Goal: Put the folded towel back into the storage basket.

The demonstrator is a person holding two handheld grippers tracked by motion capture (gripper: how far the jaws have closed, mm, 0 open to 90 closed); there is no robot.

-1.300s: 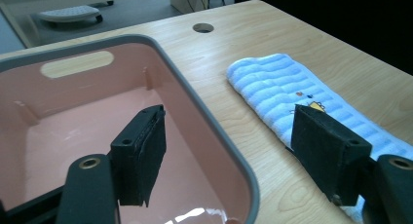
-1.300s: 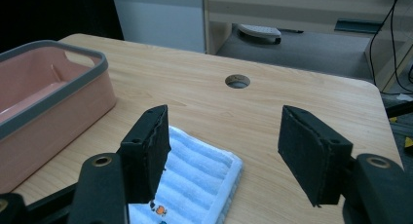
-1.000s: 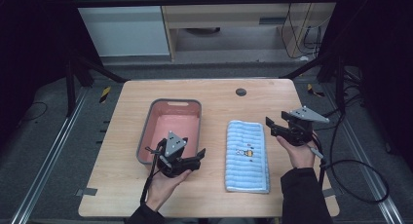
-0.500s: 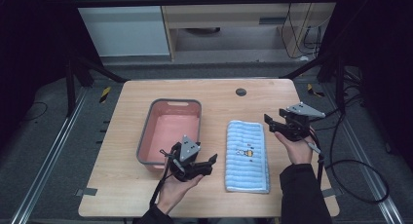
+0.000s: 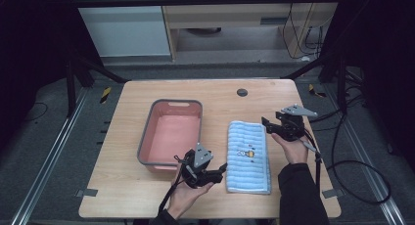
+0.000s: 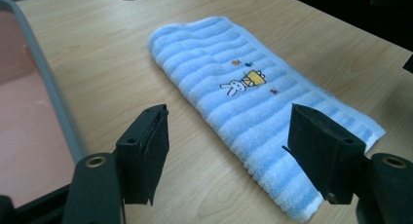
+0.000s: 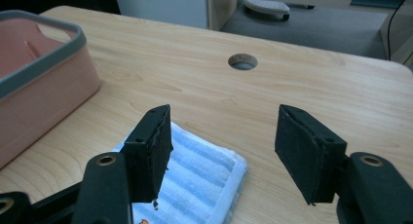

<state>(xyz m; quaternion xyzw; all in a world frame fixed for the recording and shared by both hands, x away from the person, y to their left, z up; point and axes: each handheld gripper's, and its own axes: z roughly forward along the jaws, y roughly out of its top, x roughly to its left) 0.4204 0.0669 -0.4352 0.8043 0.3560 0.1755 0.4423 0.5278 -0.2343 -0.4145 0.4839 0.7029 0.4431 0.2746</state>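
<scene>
Two tongs are hovering released over the wooden tabletop [image 5: 122, 186]: left tongs [image 5: 221, 168] and right tongs [image 5: 265, 121] flanking the blue towel [image 5: 248, 156], which is lying flat beside the pink basin [image 5: 145, 147]

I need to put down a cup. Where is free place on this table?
The far strip of table behind the pink basin and around the round hole is bare, as is the left edge. It is crowded between basin and blue striped towel, near the left gripper.
</scene>
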